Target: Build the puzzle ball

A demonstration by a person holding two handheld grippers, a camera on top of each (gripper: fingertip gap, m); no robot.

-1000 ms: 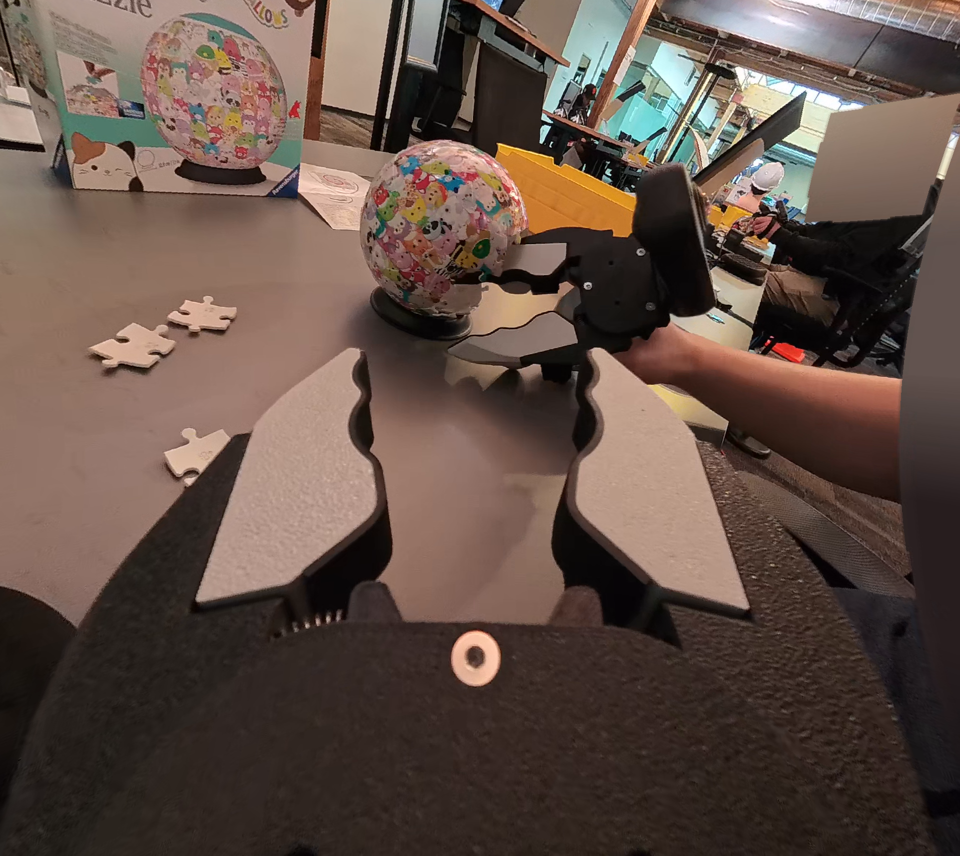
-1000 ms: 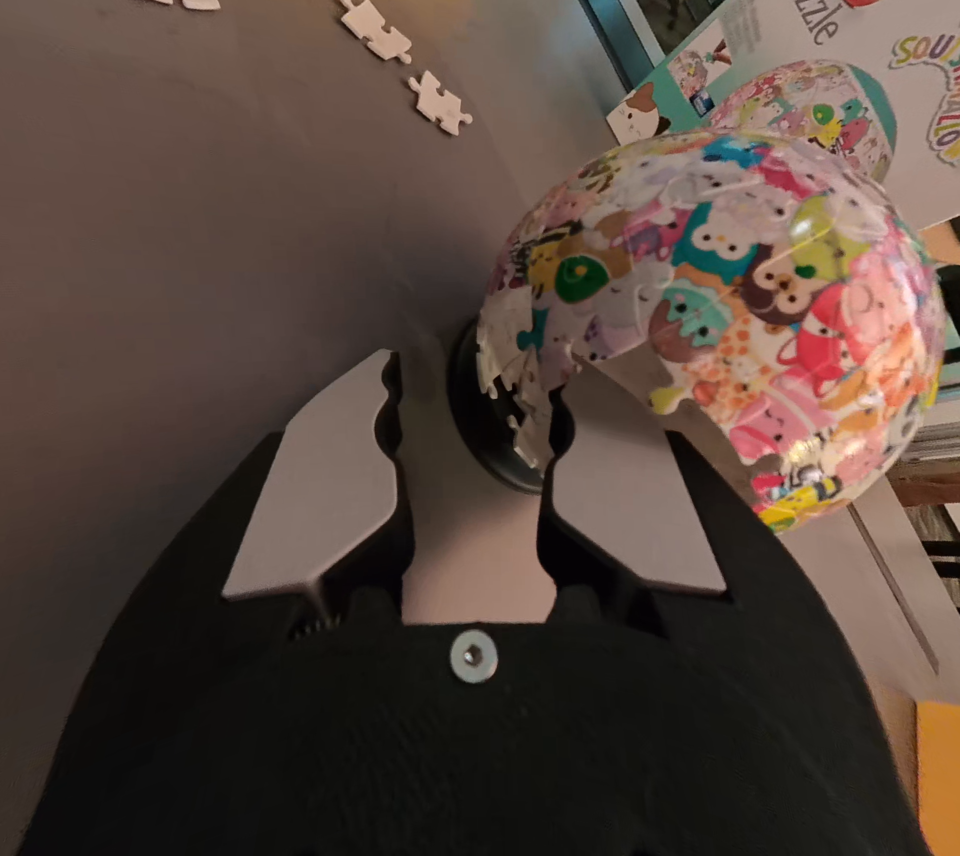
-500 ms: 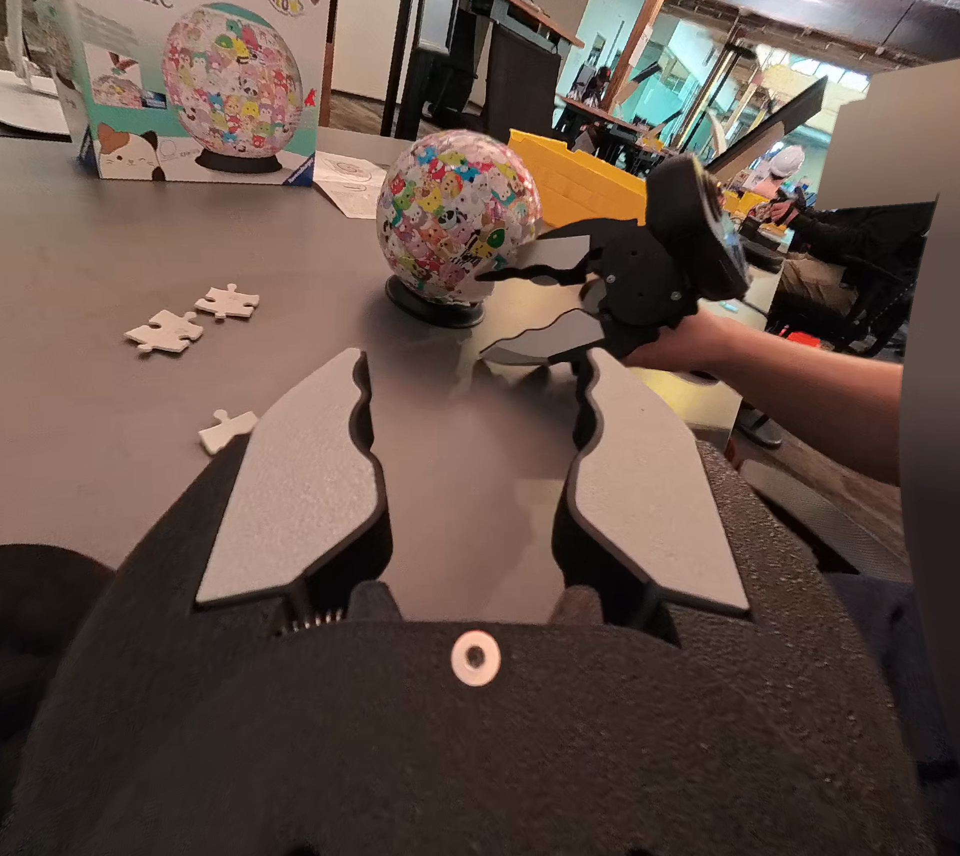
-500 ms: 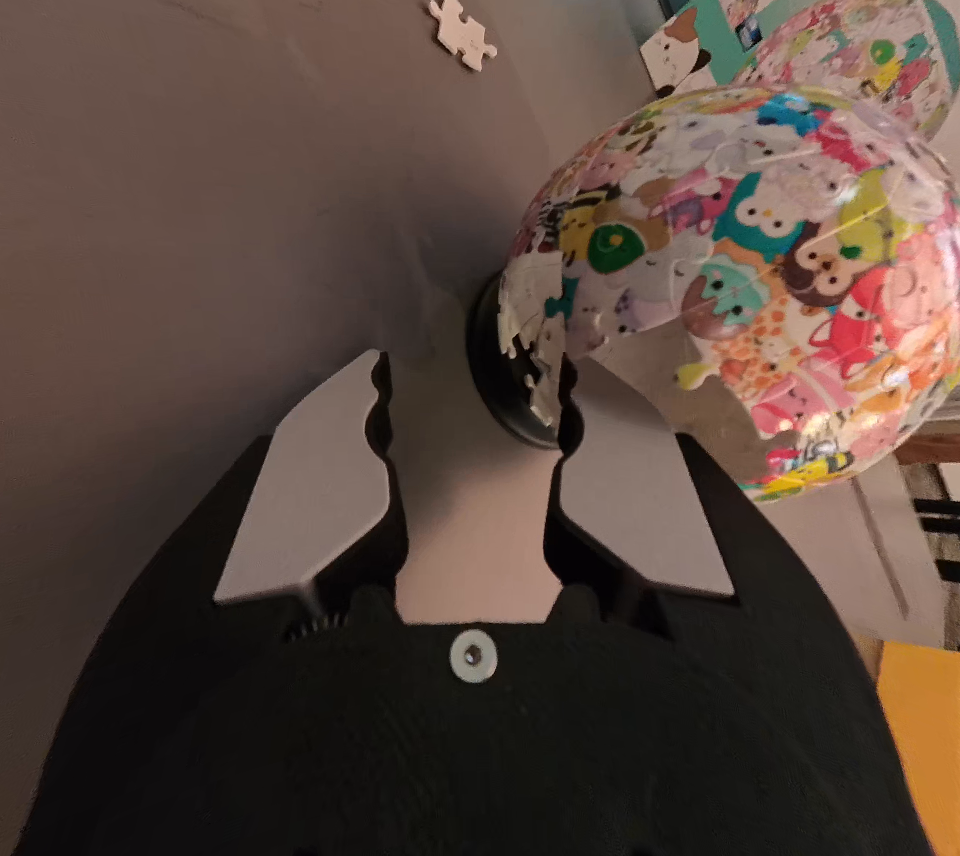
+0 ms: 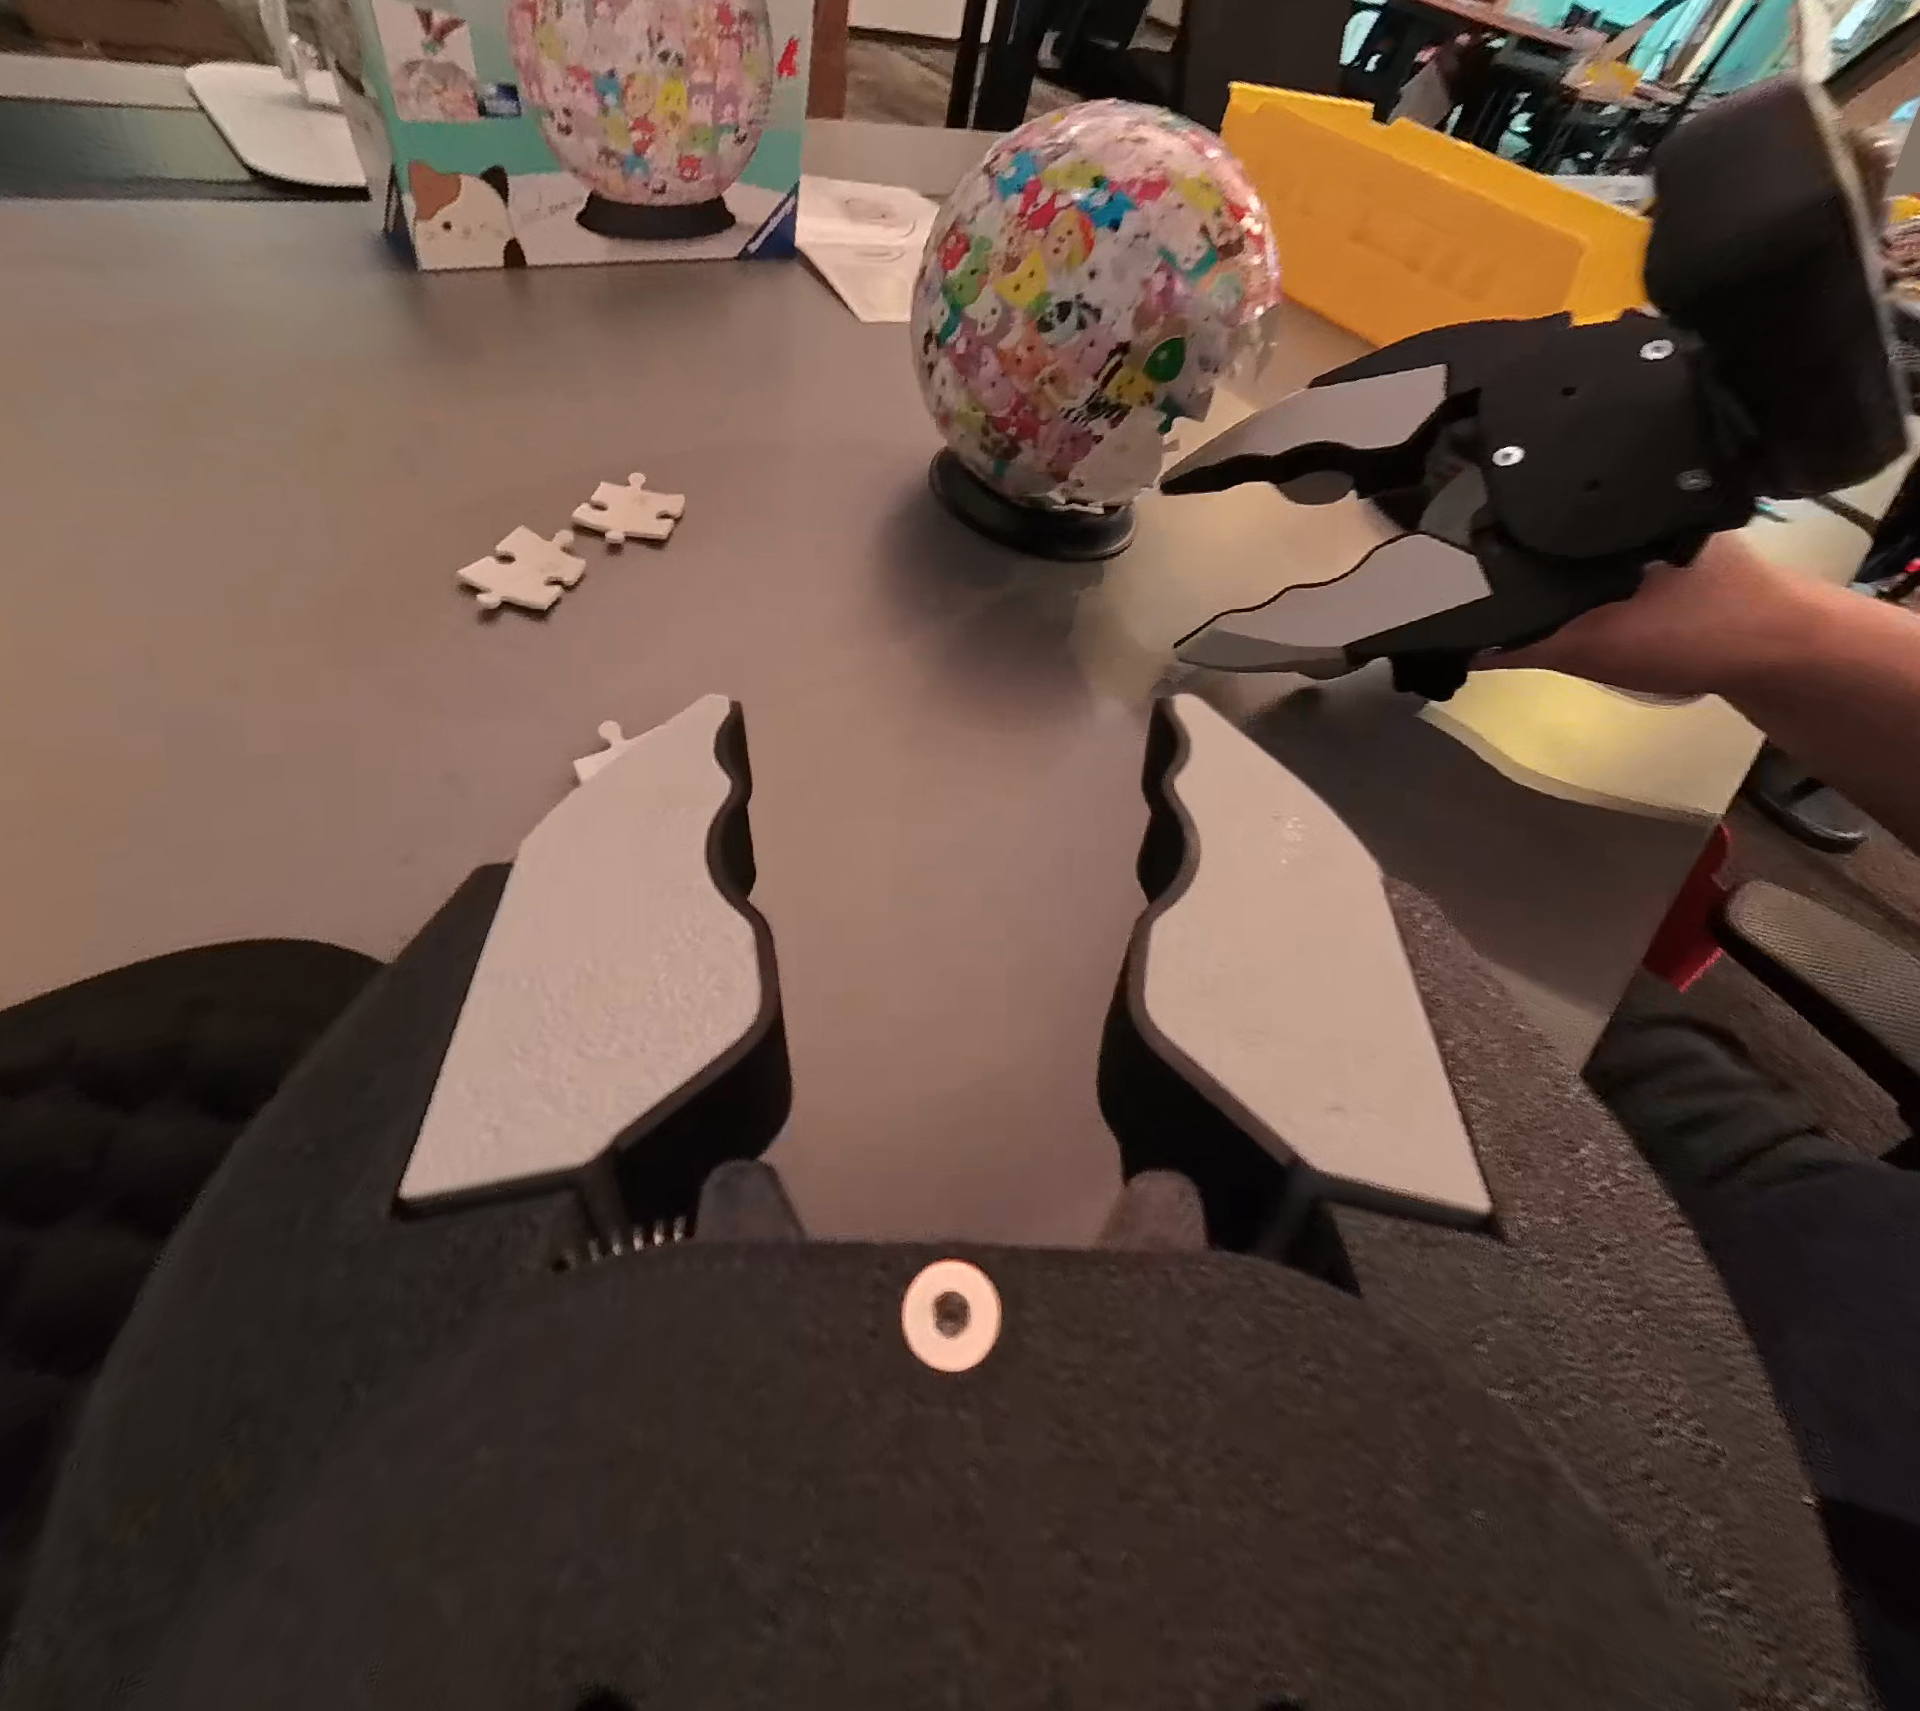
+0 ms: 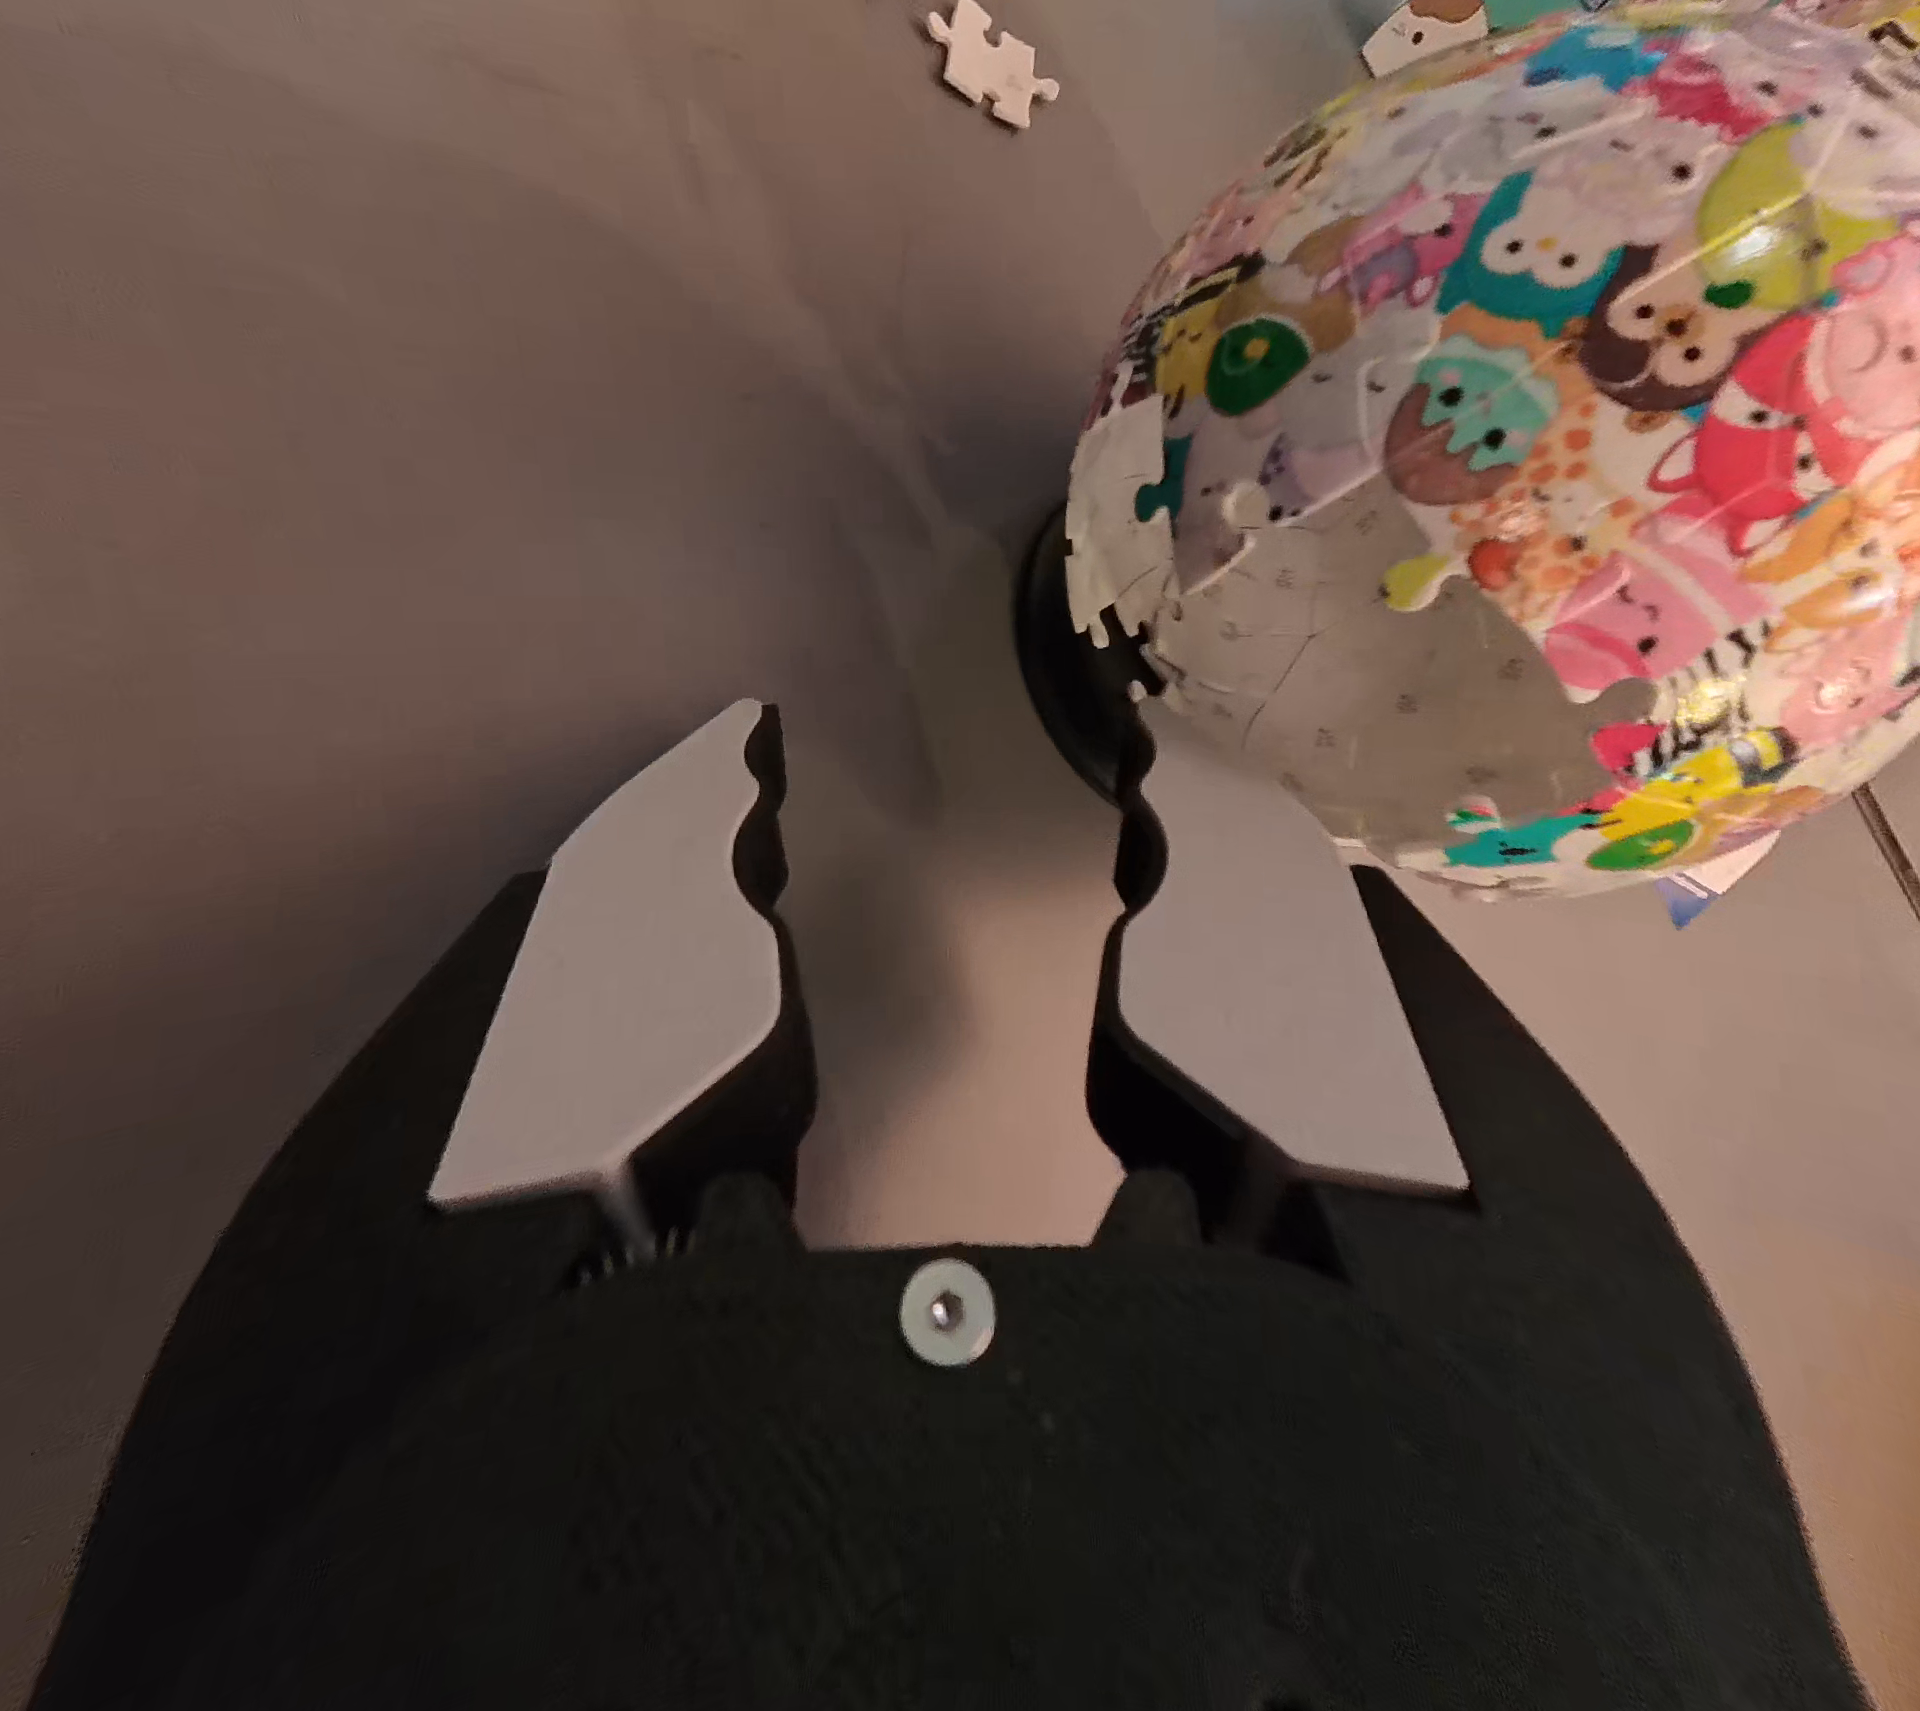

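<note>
The colourful puzzle ball (image 5: 1091, 311) stands on a black stand (image 5: 1029, 508) on the grey table. In the right wrist view the ball (image 6: 1558, 414) shows an open gap low on its side, with the pale insides of pieces visible. My right gripper (image 6: 948, 721) is open and empty, its tips just short of the ball's lower edge; it also shows in the left wrist view (image 5: 1174, 565). My left gripper (image 5: 943, 716) is open and empty, low over the table nearer me. Three white loose pieces (image 5: 629, 510) (image 5: 525, 570) (image 5: 597, 747) lie left of the ball, the last one partly hidden behind my left finger.
The puzzle box (image 5: 582, 30) stands at the back left, with a paper sheet (image 5: 868, 248) beside it. A yellow bin (image 5: 1403, 217) sits behind the ball. A person's forearm (image 5: 1714, 653) crosses the table's right edge. A chair arm (image 5: 1818, 944) is at the right.
My right gripper has pulled back from the ball's gap, where one finger reached in before. My left gripper has come closer to the loose pieces and ball. Both stay open.
</note>
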